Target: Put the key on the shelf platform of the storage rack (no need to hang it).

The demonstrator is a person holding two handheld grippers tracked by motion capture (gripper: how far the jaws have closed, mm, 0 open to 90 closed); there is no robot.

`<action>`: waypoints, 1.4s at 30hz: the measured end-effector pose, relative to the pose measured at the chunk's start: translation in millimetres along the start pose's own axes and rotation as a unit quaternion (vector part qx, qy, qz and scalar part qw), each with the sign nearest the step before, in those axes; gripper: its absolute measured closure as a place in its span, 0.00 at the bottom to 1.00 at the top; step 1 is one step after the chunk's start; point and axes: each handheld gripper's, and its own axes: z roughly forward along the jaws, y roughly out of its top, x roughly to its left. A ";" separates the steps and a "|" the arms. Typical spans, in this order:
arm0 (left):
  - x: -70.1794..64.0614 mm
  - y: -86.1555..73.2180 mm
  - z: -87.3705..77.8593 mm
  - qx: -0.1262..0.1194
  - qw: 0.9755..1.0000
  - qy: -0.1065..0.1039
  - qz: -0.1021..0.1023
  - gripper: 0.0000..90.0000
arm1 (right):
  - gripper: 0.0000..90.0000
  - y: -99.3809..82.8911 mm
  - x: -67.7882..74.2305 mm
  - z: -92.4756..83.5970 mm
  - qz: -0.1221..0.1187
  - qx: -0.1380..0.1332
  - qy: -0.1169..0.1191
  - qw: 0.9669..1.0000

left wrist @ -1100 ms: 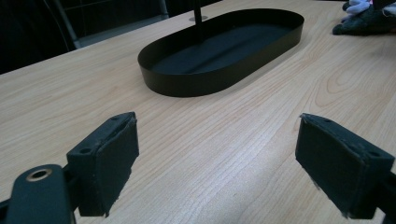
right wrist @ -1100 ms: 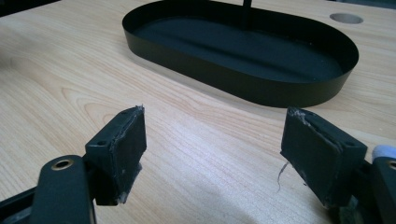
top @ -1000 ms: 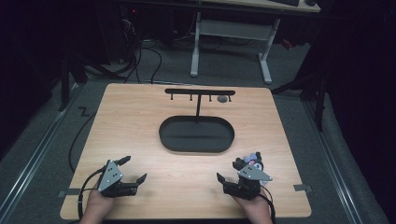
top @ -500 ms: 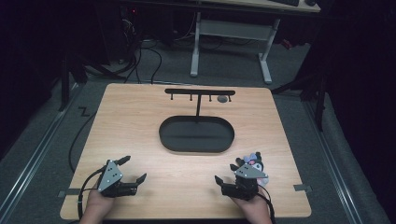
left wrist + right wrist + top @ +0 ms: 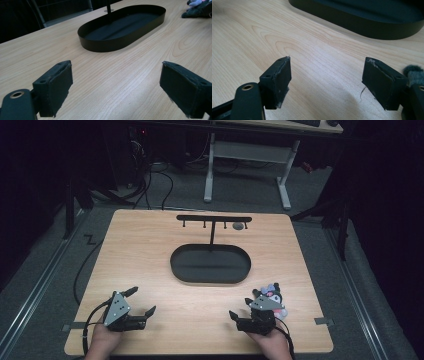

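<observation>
Black oval tray [image 5: 210, 265] sits mid-table with nothing in it but the post of a T-shaped rack [image 5: 214, 219], and some small round thing hanging off the bar's right end is too tiny to make out. Both grippers rest at the near edge with jaws spread and gripping nothing: left gripper [image 5: 142, 301] and right gripper [image 5: 240, 308], bare wood between each pair. Plush toy [image 5: 270, 294] lies touching the right gripper's far side, partly hidden behind its grey plate, near the tray.

The right gripper [image 5: 325, 82] has its 2 jaws apart over bare wooden table [image 5: 249, 37]; black tray [image 5: 372, 27] lies beyond them.
</observation>
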 end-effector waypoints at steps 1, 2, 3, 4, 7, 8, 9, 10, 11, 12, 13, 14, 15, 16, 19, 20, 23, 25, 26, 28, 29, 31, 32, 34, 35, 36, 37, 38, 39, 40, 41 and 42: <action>0.5 -0.1 -0.3 0.000 1.000 0.001 -0.001 0.13 | 0.27 0.1 -1.1 0.6 0.002 0.004 0.002 1.000; 1.7 -0.7 -0.6 -0.001 1.000 0.003 -0.001 0.13 | 0.27 1.4 -2.8 1.7 0.009 0.014 0.005 1.000; 1.7 -0.7 -0.6 -0.001 1.000 0.003 -0.001 0.13 | 0.27 2.9 -3.7 1.8 0.013 0.019 0.006 1.000; 2.2 -1.1 -0.6 0.000 1.000 0.003 0.000 0.13 | 0.27 5.0 -4.5 1.5 0.015 0.022 0.004 1.000; 3.5 -2.0 -0.3 0.001 1.000 0.007 0.002 0.13 | 0.28 11.2 -4.6 0.3 0.012 0.031 -0.003 0.999; 4.0 -2.0 -0.3 -0.002 1.000 0.006 0.000 0.13 | 0.28 15.4 -4.1 0.1 0.006 0.034 -0.007 0.999; 4.2 -1.8 -0.4 -0.001 1.000 0.007 0.000 0.13 | 0.28 17.5 -3.5 0.5 0.006 0.037 -0.008 0.999; 4.2 -1.8 -0.4 -0.001 1.000 0.007 0.000 0.13 | 0.28 17.5 -3.5 0.5 0.006 0.037 -0.008 0.999; 4.2 -1.8 -0.7 -0.002 1.000 0.006 0.000 0.13 | 0.28 20.8 -1.6 1.9 -0.002 0.042 -0.009 0.999; 4.2 -1.8 -0.7 -0.002 1.000 0.006 0.000 0.13 | 0.28 21.7 -0.3 3.0 -0.006 0.048 -0.011 0.999; 4.0 -1.7 -1.2 -0.001 1.000 0.005 0.001 0.13 | 0.28 21.7 -0.3 3.0 -0.006 0.048 -0.011 0.999; 3.8 -1.5 -1.8 0.000 1.000 0.005 0.003 0.13 | 0.28 22.1 0.7 4.1 -0.008 0.052 -0.011 0.999; 3.5 -1.3 -2.2 -0.001 1.000 0.004 0.004 0.13 | 0.28 22.3 1.5 5.3 -0.010 0.056 -0.010 0.998; 3.3 -1.1 -2.6 -0.002 1.000 0.004 0.005 0.13 | 0.28 22.5 2.4 6.3 -0.015 0.062 -0.010 0.998; 3.1 -1.3 -2.6 -0.002 1.000 0.004 0.005 0.13 | 0.28 23.1 3.9 7.9 -0.025 0.073 -0.010 0.997; 3.2 -1.5 -2.5 -0.001 1.000 0.004 0.004 0.13 | 0.28 23.6 4.4 8.2 -0.027 0.078 -0.009 0.997; 3.5 -2.2 -2.5 -0.001 1.000 0.003 0.002 0.13 | 0.28 25.1 4.6 8.1 -0.025 0.088 -0.005 0.996; 4.2 -1.9 -3.9 -0.005 1.000 0.003 0.002 0.13 | 0.30 26.9 3.9 6.1 -0.020 0.095 -0.005 0.995; 4.2 -1.9 -3.9 -0.005 1.000 0.003 0.002 0.13 | 0.30 26.9 3.9 6.1 -0.020 0.095 -0.005 0.995; 5.0 -2.0 -3.6 -0.006 1.000 0.004 0.001 0.13 | 0.30 28.4 2.7 5.3 -0.018 0.103 -0.010 0.994; 5.1 -2.0 -3.4 -0.006 1.000 0.005 0.001 0.13 | 0.31 30.0 1.1 4.8 -0.017 0.107 -0.008 0.994; 5.5 -1.8 -3.0 -0.005 1.000 0.005 0.002 0.13 | 0.31 32.6 -0.8 3.8 -0.006 0.116 -0.005 0.993; 5.7 -1.7 -2.6 -0.006 1.000 0.004 0.001 0.13 | 0.31 35.2 -1.4 3.6 0.000 0.122 -0.002 0.993; 5.7 -1.5 -2.2 -0.007 1.000 0.004 0.000 0.13 | 0.31 35.9 -1.3 3.9 -0.001 0.124 0.001 0.992; 5.8 -1.4 -1.9 -0.008 1.000 0.004 0.001 0.13 | 0.30 37.6 -0.3 4.7 -0.006 0.139 0.004 0.990; 5.8 -1.4 -1.8 -0.008 1.000 0.004 0.001 0.13 | 0.30 37.6 -0.3 4.7 -0.006 0.139 0.004 0.990; 5.7 -1.3 -1.8 -0.007 1.000 0.004 0.000 0.13 | 0.30 38.3 0.2 5.2 -0.011 0.144 0.006 0.989; 5.7 -1.3 -2.0 -0.006 1.000 0.004 0.001 0.13 | 0.31 39.5 1.9 6.1 -0.015 0.156 0.009 0.988; 5.6 -1.3 -2.1 -0.005 1.000 0.004 0.002 0.13 | 0.31 39.5 1.9 6.1 -0.015 0.156 0.009 0.988; 5.5 -1.3 -2.3 -0.005 1.000 0.003 0.002 0.13 | 0.31 40.0 2.4 6.4 -0.017 0.160 0.011 0.987; 5.4 -1.3 -2.3 -0.005 1.000 0.003 0.002 0.13 | 0.31 40.7 3.1 6.8 -0.021 0.166 0.015 0.986; 5.4 -1.4 -2.4 -0.004 1.000 0.002 0.003 0.13 | 0.31 41.2 4.0 6.9 -0.024 0.173 0.019 0.985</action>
